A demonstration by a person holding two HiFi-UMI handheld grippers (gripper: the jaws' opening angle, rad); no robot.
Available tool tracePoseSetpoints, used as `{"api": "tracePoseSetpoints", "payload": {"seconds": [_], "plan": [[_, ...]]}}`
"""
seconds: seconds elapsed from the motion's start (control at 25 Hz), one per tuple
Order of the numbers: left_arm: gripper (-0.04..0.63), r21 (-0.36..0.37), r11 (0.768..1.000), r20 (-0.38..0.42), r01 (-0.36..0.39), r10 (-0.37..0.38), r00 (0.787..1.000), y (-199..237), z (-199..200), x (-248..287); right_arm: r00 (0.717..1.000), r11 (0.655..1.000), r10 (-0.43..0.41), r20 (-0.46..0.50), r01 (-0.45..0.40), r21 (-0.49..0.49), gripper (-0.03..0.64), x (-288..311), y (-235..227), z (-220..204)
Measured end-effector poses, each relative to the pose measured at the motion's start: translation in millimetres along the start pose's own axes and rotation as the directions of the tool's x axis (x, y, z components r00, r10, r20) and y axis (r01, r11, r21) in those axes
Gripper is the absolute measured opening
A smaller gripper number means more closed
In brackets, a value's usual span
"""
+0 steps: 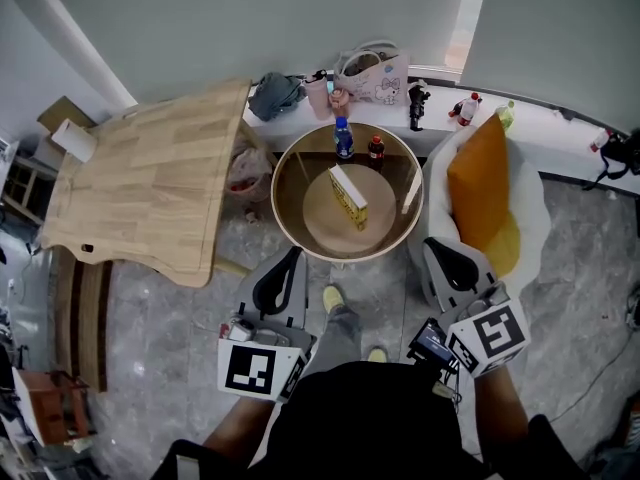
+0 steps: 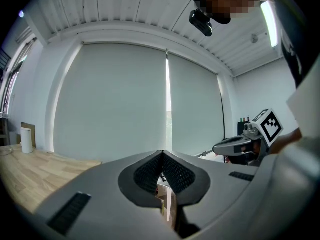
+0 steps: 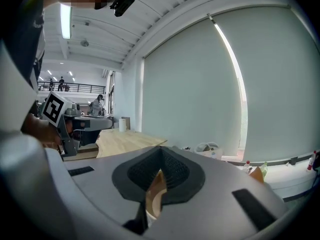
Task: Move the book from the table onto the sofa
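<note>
The book (image 1: 348, 196), yellow and white, stands on edge on the round wooden table (image 1: 290, 208), near its middle. The sofa (image 1: 530, 218) is a white seat to the right of that table, with an orange cushion (image 1: 479, 180) on it. My left gripper (image 1: 293, 254) is shut and empty, held short of the table's near rim. My right gripper (image 1: 433, 242) is also shut on nothing, between the table's rim and the sofa. In the left gripper view the pads of the left gripper (image 2: 162, 153) meet. The right gripper view shows the right gripper (image 3: 161, 149) closed likewise.
A blue-capped bottle (image 1: 343, 138) and a small dark bottle (image 1: 376, 148) stand at the round table's far side. A large light-wood table (image 1: 150, 178) fills the left. The windowsill (image 1: 560, 133) behind carries bags and bottles. The person's feet (image 1: 335, 298) are on the grey floor.
</note>
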State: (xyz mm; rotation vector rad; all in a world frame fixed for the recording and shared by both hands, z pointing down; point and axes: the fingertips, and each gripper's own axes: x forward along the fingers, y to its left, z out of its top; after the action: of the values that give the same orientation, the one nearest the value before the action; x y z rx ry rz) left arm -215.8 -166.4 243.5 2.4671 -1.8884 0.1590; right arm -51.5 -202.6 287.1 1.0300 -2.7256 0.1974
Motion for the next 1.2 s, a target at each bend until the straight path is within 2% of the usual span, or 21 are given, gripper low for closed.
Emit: {"api": "tracePoseSetpoints", "payload": {"seconds": [0.2,0.52,0.68,0.76,0.92,1.08,1.2], "plan": [[0.008,-0.053,0.998,-0.036,-0.012,0.011,0.999,28.5,-9.6,25.3,1.000,1.000,-0.022,0.004,0.022,0.003,0.009,36.7,-11.1,10.0],[0.008,-0.050,0.999,-0.107,-0.010,0.004,0.994,66.9,-20.2,60.2,0.999,0.999,-0.037,-0.026,0.037,0.008,0.009,87.1,-27.2,19.5],[0.008,-0.078,0.997,-0.090,0.004,-0.011,0.996,79.6,-20.7,74.7,0.998,0.999,-0.042,-0.049,0.042,0.009,0.009,106.8,-32.2,18.6],[0.008,-0.083,0.996,-0.084,0.009,-0.016,0.996,87.9,-22.5,80.2,0.996,0.999,-0.038,-0.078,0.039,0.009,0.009,117.3,-33.1,15.8],[0.008,-0.089,0.996,-0.103,0.002,-0.012,0.995,107.4,-29.8,88.9,0.979,0.999,-0.013,-0.202,0.019,0.030,0.009,134.7,-30.9,1.0],[0.008,-0.089,0.996,-0.193,-0.016,-0.001,0.981,129.0,-48.3,94.7,0.965,0.999,-0.025,-0.260,0.032,0.022,0.009,159.4,-35.6,-6.6],[0.008,-0.104,0.994,-0.177,-0.022,0.003,0.984,144.6,-51.1,104.1,0.956,0.999,-0.027,-0.293,0.034,0.018,0.009,177.1,-37.7,-13.0]]}}
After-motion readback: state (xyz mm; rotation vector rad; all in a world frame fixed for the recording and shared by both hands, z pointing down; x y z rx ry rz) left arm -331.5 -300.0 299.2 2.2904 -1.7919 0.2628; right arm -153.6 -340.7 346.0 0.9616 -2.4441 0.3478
